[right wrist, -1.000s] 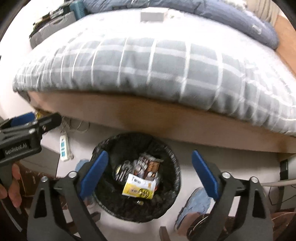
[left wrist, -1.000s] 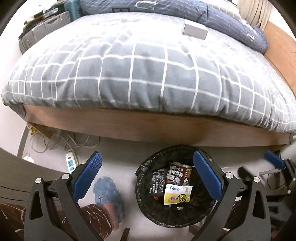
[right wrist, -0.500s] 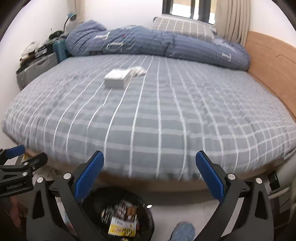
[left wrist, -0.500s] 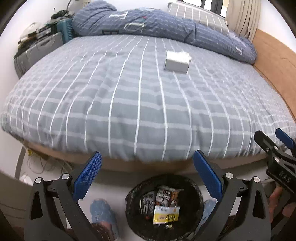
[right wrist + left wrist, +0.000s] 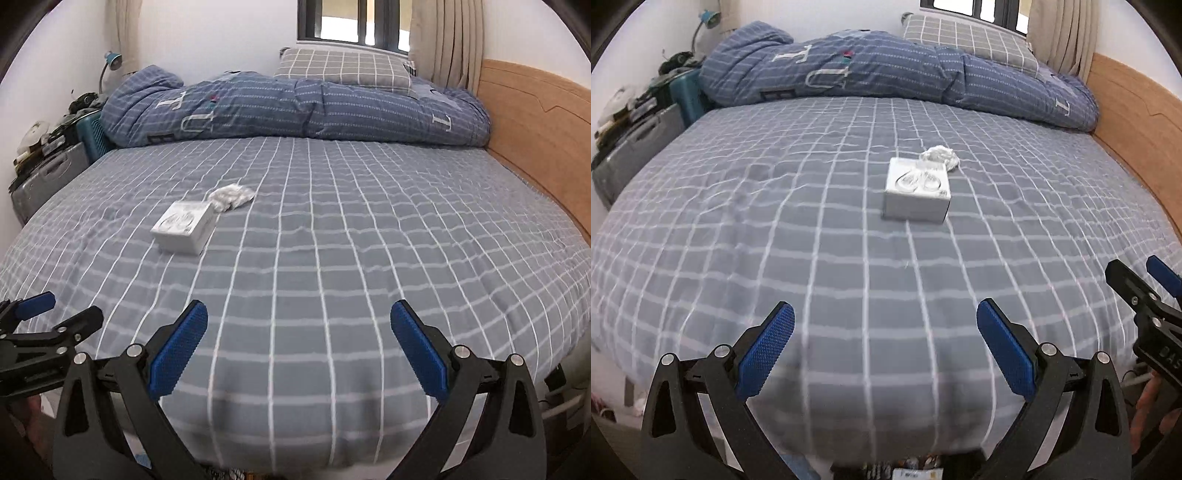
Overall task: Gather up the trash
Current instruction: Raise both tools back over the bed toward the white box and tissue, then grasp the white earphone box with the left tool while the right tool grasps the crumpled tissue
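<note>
Square white cardboard box [image 5: 917, 192], crumpled white tissue [image 5: 940, 155], checked grey bedsheet [image 5: 812, 221]

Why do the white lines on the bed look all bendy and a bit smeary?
In both wrist views the fisheye lens curves the bed's grid lines and bulges the mattress. In the left wrist view, motion blur doubles the lines; the white box looks soft too. In the right wrist view, the box and crumpled tissue look a little clearer, and the window glares white.
</note>
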{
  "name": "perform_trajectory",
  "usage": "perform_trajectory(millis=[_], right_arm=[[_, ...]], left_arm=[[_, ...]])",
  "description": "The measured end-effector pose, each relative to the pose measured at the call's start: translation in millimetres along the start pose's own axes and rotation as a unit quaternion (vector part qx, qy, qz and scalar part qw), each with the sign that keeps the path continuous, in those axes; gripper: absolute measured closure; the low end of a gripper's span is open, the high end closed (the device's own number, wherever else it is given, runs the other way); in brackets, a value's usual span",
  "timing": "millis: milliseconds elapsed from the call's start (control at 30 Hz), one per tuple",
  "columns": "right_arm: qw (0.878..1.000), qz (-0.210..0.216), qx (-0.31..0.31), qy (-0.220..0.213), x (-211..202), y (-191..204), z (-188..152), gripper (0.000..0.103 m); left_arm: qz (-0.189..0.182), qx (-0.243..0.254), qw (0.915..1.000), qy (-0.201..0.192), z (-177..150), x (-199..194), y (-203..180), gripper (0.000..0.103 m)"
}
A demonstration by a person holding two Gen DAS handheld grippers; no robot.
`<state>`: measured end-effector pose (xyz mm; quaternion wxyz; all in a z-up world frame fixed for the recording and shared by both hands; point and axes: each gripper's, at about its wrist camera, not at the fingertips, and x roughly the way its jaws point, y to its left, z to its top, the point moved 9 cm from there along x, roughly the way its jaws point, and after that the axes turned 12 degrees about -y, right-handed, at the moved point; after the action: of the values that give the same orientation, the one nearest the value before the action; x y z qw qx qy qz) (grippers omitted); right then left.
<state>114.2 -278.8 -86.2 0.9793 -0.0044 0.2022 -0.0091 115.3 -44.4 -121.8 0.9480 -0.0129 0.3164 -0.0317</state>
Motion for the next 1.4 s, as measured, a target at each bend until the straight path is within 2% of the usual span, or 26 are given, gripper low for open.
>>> perform_trajectory(millis=[367, 800, 867, 900, 933, 967, 1133, 1400], right_arm=[[1.000, -0.006, -0.006, 0.003, 64.9, -12.9, 34.7, 0.008], [1.000, -0.008, -0.018, 0.020, 122.8, -15.7, 47.8, 0.008], [1.000, -0.006, -0.017, 0.023, 129.8, -14.1, 48.8, 0.008], [1.000, -0.004, -0.018, 0.025, 133.4, -12.8, 49.3, 0.008], [0.999, -0.004, -0.021, 0.027, 138.2, -11.0, 49.8, 0.008], [0.999, -0.003, -0.024, 0.028, 141.7, -9.3, 50.3, 0.008], [0.999, 0.012, -0.020, 0.037, 166.4, 5.8, 55.3, 0.008], [0.998, 0.054, -0.013, 0.032, 198.5, 58.2, 70.0, 0.008]], left_arm=[[0.006, 0.020, 0.9998, 0.001, 43.4, 82.2, -21.0, 0.006], [0.010, 0.025, 0.9996, 0.010, 61.5, 143.6, -25.5, 0.006], [0.007, 0.028, 0.9995, 0.013, 61.8, 152.6, -26.3, 0.007], [0.008, 0.030, 0.9994, 0.015, 61.3, 155.6, -26.3, 0.011], [0.005, 0.034, 0.9992, 0.019, 59.9, 160.1, -27.5, 0.026], [-0.003, 0.037, 0.9990, 0.025, 58.3, 163.2, -29.5, 0.035], [-0.014, 0.022, 0.9996, 0.014, 69.9, 158.5, -17.6, 0.034], [0.010, -0.001, 1.0000, 0.002, 93.9, 154.3, 34.5, 0.034]])
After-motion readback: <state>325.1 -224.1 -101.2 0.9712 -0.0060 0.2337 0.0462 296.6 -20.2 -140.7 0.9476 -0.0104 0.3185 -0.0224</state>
